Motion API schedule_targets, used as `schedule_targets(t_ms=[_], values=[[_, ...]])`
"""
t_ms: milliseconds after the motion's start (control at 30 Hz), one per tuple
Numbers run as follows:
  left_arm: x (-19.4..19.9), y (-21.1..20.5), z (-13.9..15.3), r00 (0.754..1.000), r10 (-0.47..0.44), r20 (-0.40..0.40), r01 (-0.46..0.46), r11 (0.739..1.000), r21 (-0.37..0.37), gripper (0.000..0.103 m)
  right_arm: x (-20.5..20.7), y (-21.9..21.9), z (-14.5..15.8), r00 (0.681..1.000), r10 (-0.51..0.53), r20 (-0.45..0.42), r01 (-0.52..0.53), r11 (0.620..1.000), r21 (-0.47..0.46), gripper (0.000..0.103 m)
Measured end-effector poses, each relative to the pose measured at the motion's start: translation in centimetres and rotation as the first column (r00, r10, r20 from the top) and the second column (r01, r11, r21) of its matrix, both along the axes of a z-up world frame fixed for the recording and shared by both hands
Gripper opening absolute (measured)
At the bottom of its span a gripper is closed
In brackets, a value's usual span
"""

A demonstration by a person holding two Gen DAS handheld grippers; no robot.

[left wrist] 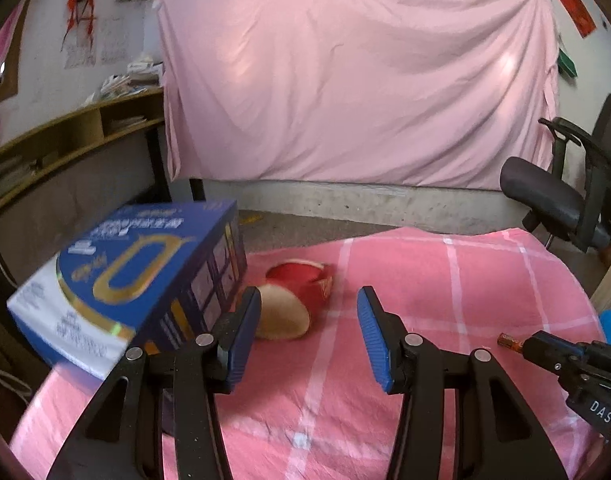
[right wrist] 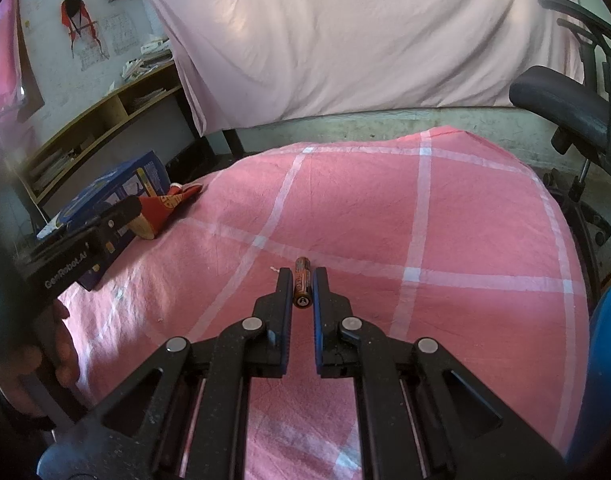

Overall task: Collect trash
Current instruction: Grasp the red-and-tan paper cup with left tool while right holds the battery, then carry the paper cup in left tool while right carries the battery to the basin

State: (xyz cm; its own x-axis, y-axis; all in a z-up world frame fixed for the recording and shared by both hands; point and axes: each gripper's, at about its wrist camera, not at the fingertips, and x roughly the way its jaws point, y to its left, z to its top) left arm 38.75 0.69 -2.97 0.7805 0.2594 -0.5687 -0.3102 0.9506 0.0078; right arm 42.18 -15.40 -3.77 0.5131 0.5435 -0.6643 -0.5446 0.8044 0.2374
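A pink checked cloth [right wrist: 465,216] covers the table. My right gripper [right wrist: 302,271] is shut on a small brown and orange battery [right wrist: 302,284], held just above the cloth; the same battery [left wrist: 509,342] shows at the right gripper's tip in the left wrist view. My left gripper [left wrist: 309,290] stands open with nothing between its blue pads [left wrist: 375,336]. Just left of it a blue and white carton [left wrist: 137,280] sits tilted and blurred at the table's left edge. Ahead of the left gripper lies a crumpled red and tan wrapper [left wrist: 301,288], next to the carton [right wrist: 113,192].
A black office chair [left wrist: 561,200] stands off the table's far right corner. A wooden desk with shelves [left wrist: 77,136] runs along the left wall. A pink sheet [left wrist: 357,80] hangs behind. A blue object [right wrist: 609,360] sits at the right edge. A hand [right wrist: 45,364] holds the left gripper.
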Motion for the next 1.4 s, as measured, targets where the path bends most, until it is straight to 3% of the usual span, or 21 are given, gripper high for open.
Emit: schedule_targets(t_ms=[200,333,467,533,633,833,1133,1400], values=[[2.7,-0.9,-0.9,0.993,-0.046,-0.105,0.067,0.977,0.2,0.045,-0.2,-0.1,0.1,1.0,0.0,0.008,-0.001,1.0,0.006,0.034],[5.7,-1.6,-2.7,0.96,-0.038,-0.276,0.118,0.952,0.281,0.049,-0.1,-0.3,0.1,1.0,0.002,0.007,-0.002,1.0,0.008,0.034],[6.7,-1.1,-3.6,0.936,-0.046,-0.348,0.141,0.958,0.251,0.048,0.0,-0.5,0.1,1.0,0.001,0.001,-0.001,1.0,0.019,0.034],[6.6,-0.8,-4.1,0.932,-0.041,-0.36,0.135,0.961,0.241,0.043,0.0,-0.7,0.0,1.0,0.0,-0.002,0.0,1.0,0.024,0.034],[5.8,-0.7,-4.0,0.938,-0.045,-0.344,0.135,0.96,0.245,0.032,-0.2,-0.8,0.2,1.0,0.0,0.001,0.0,1.0,0.023,0.034],[4.0,-0.7,-3.9,0.943,-0.073,-0.325,0.154,0.961,0.229,0.028,-0.5,-0.7,0.4,1.0,0.005,0.006,-0.005,1.0,0.015,0.034],[0.3,-1.1,-2.4,0.946,-0.185,-0.267,0.214,0.973,0.083,0.025,-1.2,-0.8,0.4,1.0,0.021,-0.007,-0.021,1.0,0.0,0.034],[-1.9,-1.4,-0.7,0.938,-0.282,-0.201,0.291,0.957,0.014,0.021,-1.3,-0.9,0.0,0.999,0.033,-0.025,-0.033,0.999,-0.009,0.034]])
